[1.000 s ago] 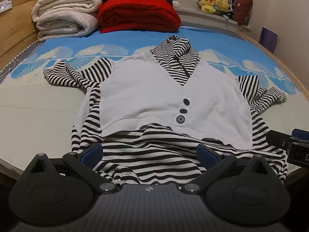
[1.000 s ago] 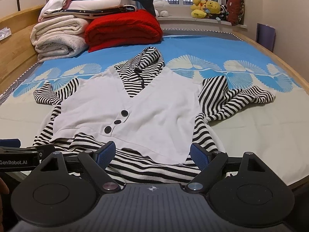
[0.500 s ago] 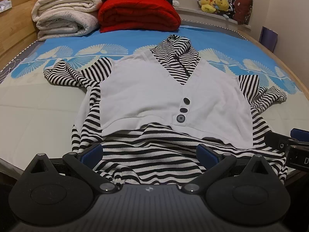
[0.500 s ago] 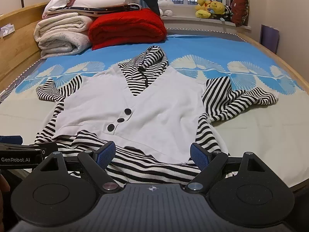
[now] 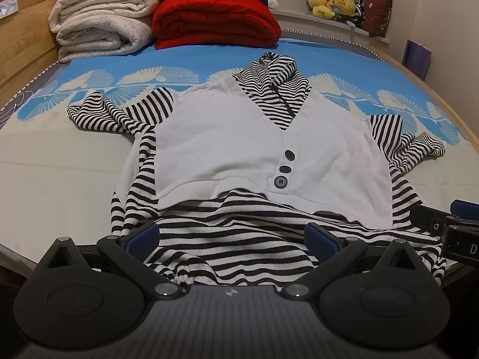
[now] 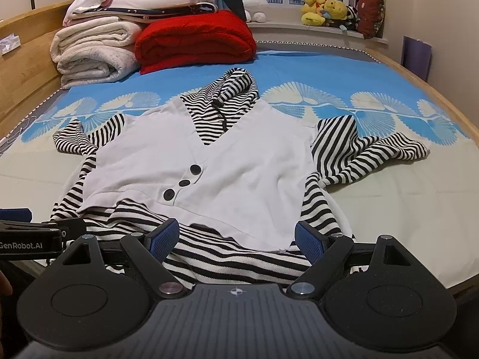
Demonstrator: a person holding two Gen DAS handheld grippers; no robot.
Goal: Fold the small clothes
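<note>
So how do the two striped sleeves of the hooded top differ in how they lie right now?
The garment's left-side sleeve is bunched short, its end curled up close to the white vest panel. The right-side sleeve spreads wider and reaches farther out over the bed sheet, creased along its length. Both share black-and-white stripes, lie unfolded, and neither is touched by the open left gripper or right gripper.

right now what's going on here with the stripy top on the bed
A person is about to fold a small striped hooded top with a white vest front, laid out flat and face up on the bed. They hold a gripper in each hand. The left gripper and right gripper both sit open at the hem nearest the cameras, side by side, gripping nothing. No fold has been made: both sleeves lie spread to the sides and the hood lies at the far end.
</note>
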